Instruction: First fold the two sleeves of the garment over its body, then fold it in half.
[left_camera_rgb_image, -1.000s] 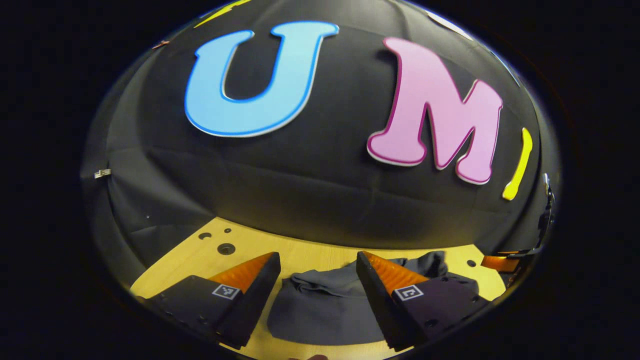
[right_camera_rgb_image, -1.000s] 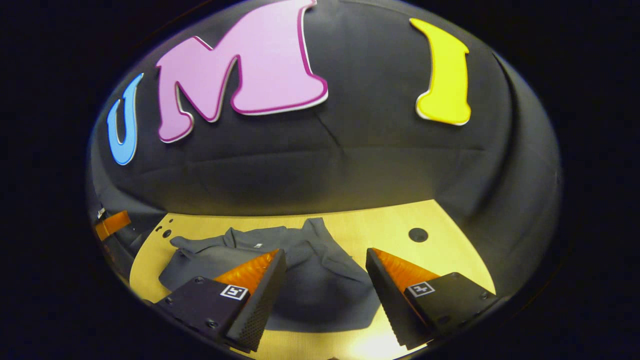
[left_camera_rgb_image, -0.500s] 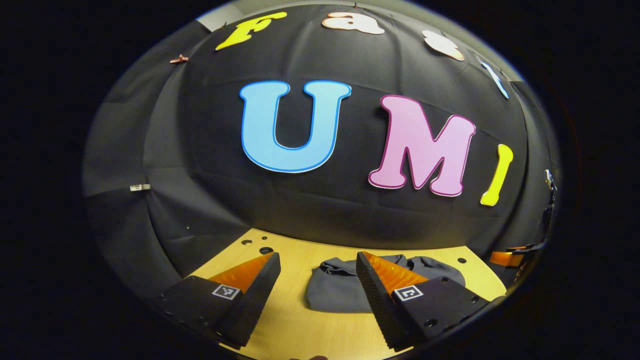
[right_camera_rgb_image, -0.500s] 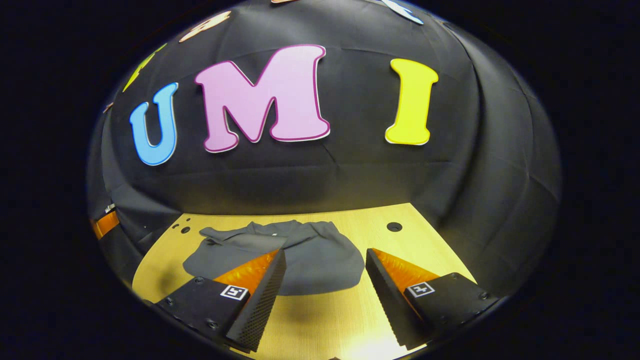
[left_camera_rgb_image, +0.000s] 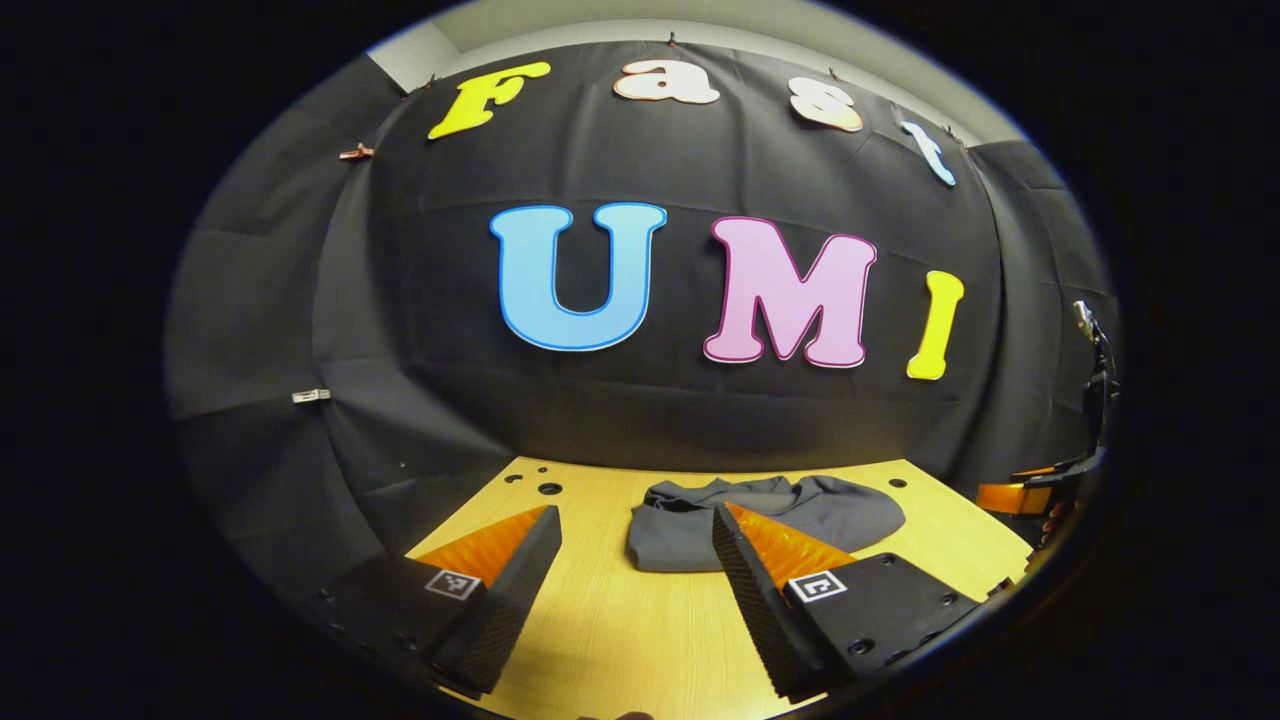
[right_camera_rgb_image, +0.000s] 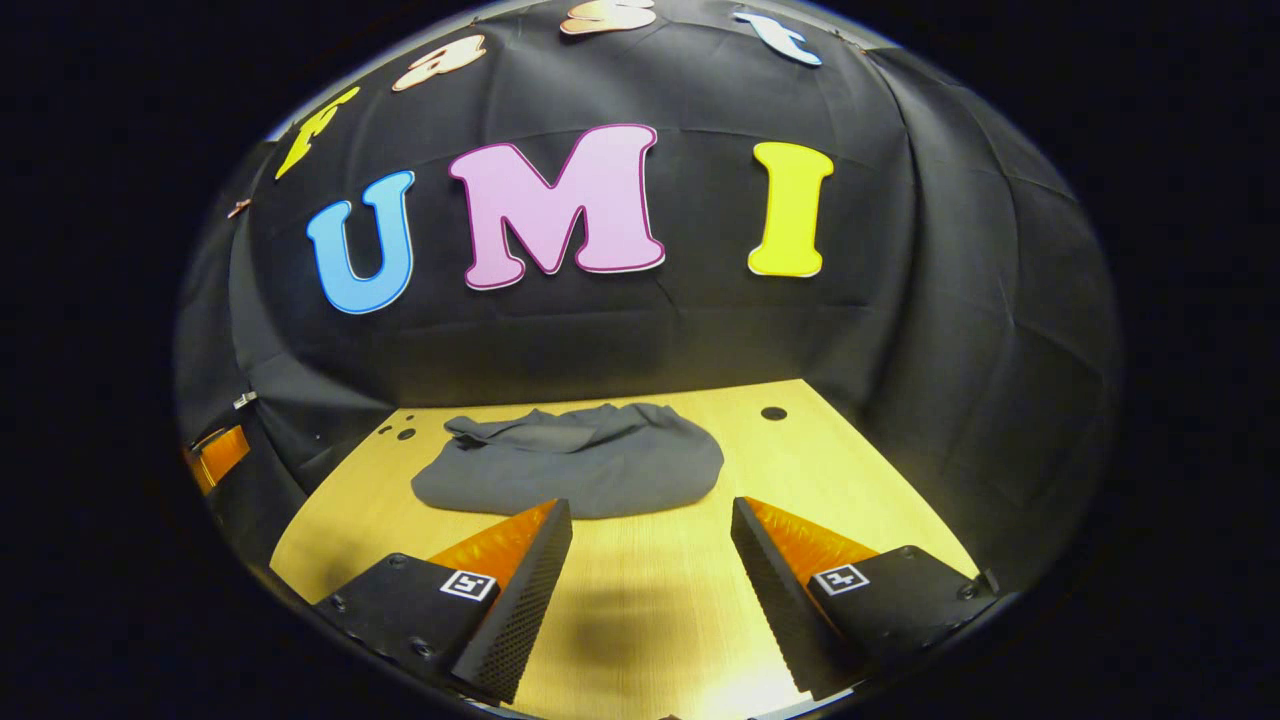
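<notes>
Left gripper: the left gripper (left_camera_rgb_image: 636, 520) sits at the bottom of the left gripper view, its two fingers spread wide apart with nothing between them but bare tabletop. It holds nothing and touches nothing.

Right gripper: the right gripper (right_camera_rgb_image: 652, 512) is at the bottom of the right gripper view, its fingers likewise wide apart and empty, above the wood. A soft shadow lies on the table between them.

Table: a light wooden table (left_camera_rgb_image: 620, 640) runs from under both grippers to the cloth wall. Small round holes sit near its far corners, one pair at the far left (left_camera_rgb_image: 549, 488) and one hole at the far right (right_camera_rgb_image: 773, 412).

Garment: a dark grey garment (right_camera_rgb_image: 570, 462) lies on the table beyond the fingertips, apart from both grippers, in a compact rounded bundle with a smooth near edge and bunched folds along its far edge. In the left gripper view the garment (left_camera_rgb_image: 850, 510) lies ahead and to the right, partly hidden behind that gripper's right finger.

Other gripper seen far off: at the right edge of the left gripper view part of the other gripper (left_camera_rgb_image: 1010, 497) shows above the table's edge; how far open it is cannot be told there.

Wall: black cloth (right_camera_rgb_image: 950, 330) hangs behind the table.
</notes>
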